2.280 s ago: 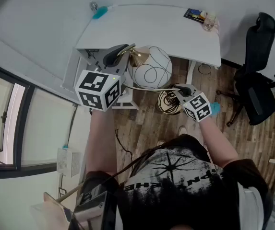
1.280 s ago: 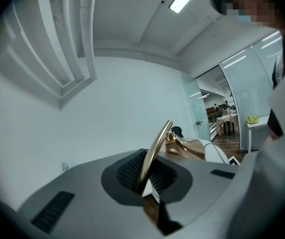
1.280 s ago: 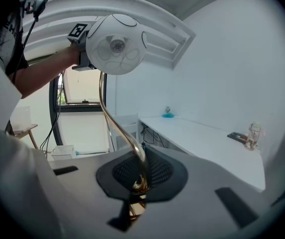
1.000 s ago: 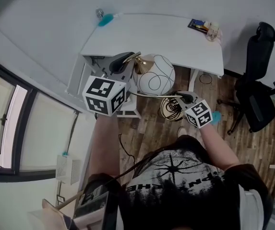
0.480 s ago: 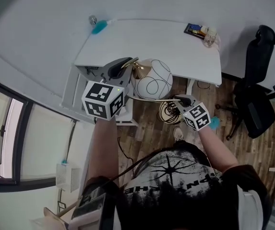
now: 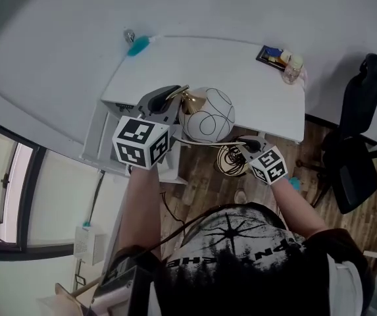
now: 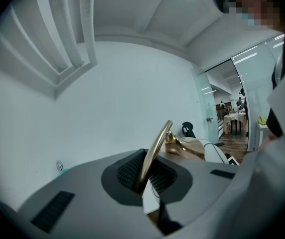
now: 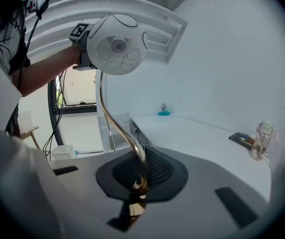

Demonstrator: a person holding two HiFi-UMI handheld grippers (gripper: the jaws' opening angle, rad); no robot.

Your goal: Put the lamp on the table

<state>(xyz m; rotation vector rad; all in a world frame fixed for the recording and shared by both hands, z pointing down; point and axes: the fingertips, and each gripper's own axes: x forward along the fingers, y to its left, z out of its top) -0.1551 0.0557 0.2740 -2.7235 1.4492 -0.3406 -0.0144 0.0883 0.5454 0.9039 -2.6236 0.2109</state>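
left gripper [image 6: 166,99]: clamped shut on thin gold stem [image 7: 154,153], close behind the globe
right gripper [image 6: 249,141]: jaws together on the same stem lower down, toward the foot end
lamp [image 6: 206,115]: carried in the air between both grippers, lying tilted, not set down yet
globe position: appears over the near edge of the table [image 6: 195,64]
base [image 6: 227,155]: looks to hang out over the wood floor, clear of the tabletop
table state: bare across the middle; bottle [image 6: 292,69] and dark tray [image 6: 272,54] at far right corner, well apart from lamp
slip risk: could slide or spin through the pads; caused by narrow, smooth, round metal held at only two small spots
swing risk: could roll globe-down if either grip eases; caused by the big shade sitting off the stem line
edge risk: could knock the base or curved stem on the table rim while lifting over; caused by the base riding lower than the top
tip risk: could topple on release; caused by setting the base too near the rim or not flat
clutter risk: low, judged from the gap to the bottle
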